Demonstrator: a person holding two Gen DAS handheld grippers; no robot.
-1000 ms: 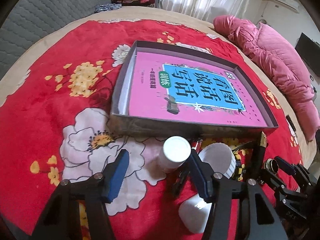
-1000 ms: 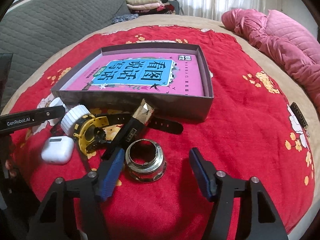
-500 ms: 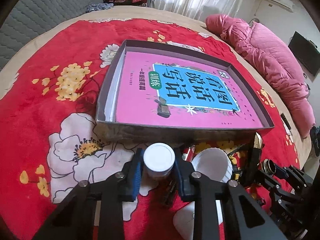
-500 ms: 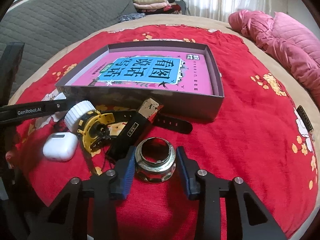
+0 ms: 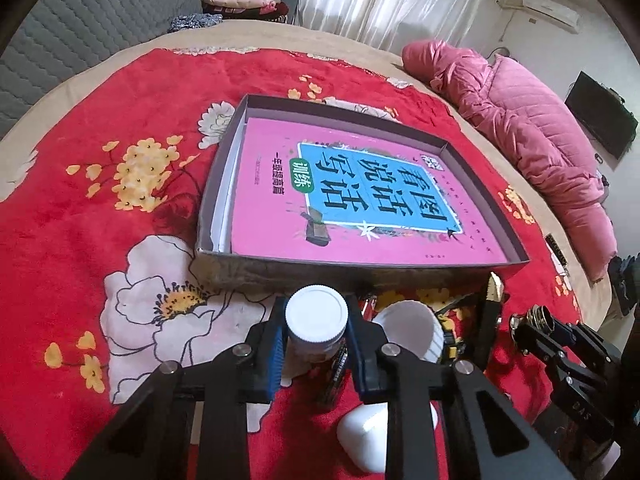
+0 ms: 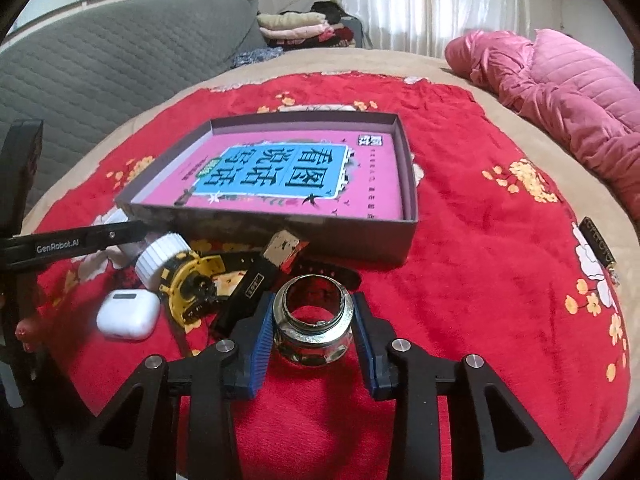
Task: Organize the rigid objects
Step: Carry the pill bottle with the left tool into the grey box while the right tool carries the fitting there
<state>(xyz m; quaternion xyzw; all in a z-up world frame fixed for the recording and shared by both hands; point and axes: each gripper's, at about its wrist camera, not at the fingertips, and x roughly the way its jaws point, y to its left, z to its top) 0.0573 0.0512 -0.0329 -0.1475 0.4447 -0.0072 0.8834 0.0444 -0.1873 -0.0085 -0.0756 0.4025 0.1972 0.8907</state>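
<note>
Underneath, a red floral blanket [image 6: 460, 288] covers the bed [image 6: 452, 64]

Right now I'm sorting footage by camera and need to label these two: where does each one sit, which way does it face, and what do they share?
Left wrist: on the left gripper, looking down along its fingers at a white-capped bottle they clamp; the right gripper shows at right.
Right wrist: on the right gripper, looking down at a metal ring fitting clamped between its fingers; the left gripper's arm shows at left.
Shared: the shallow box with the pink book, white earbud case, red floral blanket.
</note>
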